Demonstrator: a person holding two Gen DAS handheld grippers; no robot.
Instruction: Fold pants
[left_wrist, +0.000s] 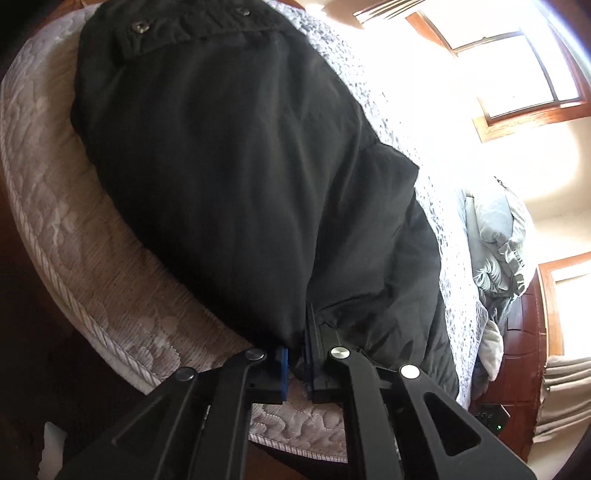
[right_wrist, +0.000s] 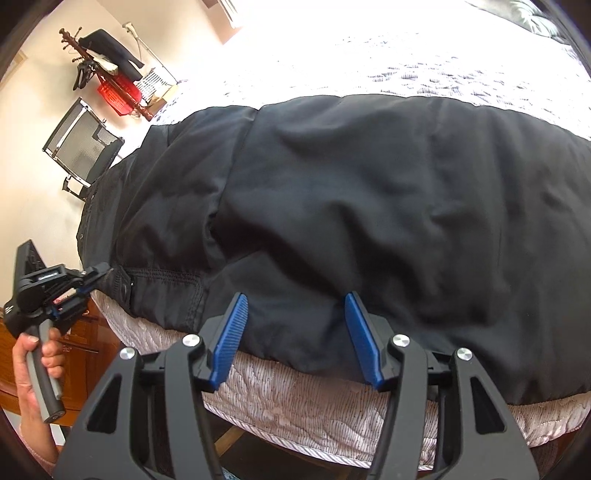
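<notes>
Black pants (left_wrist: 229, 155) lie flat along the near edge of a mattress (left_wrist: 74, 236); the waistband with metal snaps is at the far end in the left wrist view. My left gripper (left_wrist: 295, 354) is shut on the pants' near edge, blue pads pinching the cloth. In the right wrist view the pants (right_wrist: 369, 206) fill the middle. My right gripper (right_wrist: 295, 314) is open, its blue pads astride the pants' near edge without pinching it. The left gripper (right_wrist: 92, 277) shows at the left there, clamped on the waistband corner, held by a hand.
A white patterned quilt (left_wrist: 436, 206) covers the bed beyond the pants, with grey pillows (left_wrist: 498, 236) further on. A wooden nightstand (left_wrist: 524, 332) and windows are on the right. A chair (right_wrist: 85, 144) and a coat rack (right_wrist: 107, 70) stand by the wall.
</notes>
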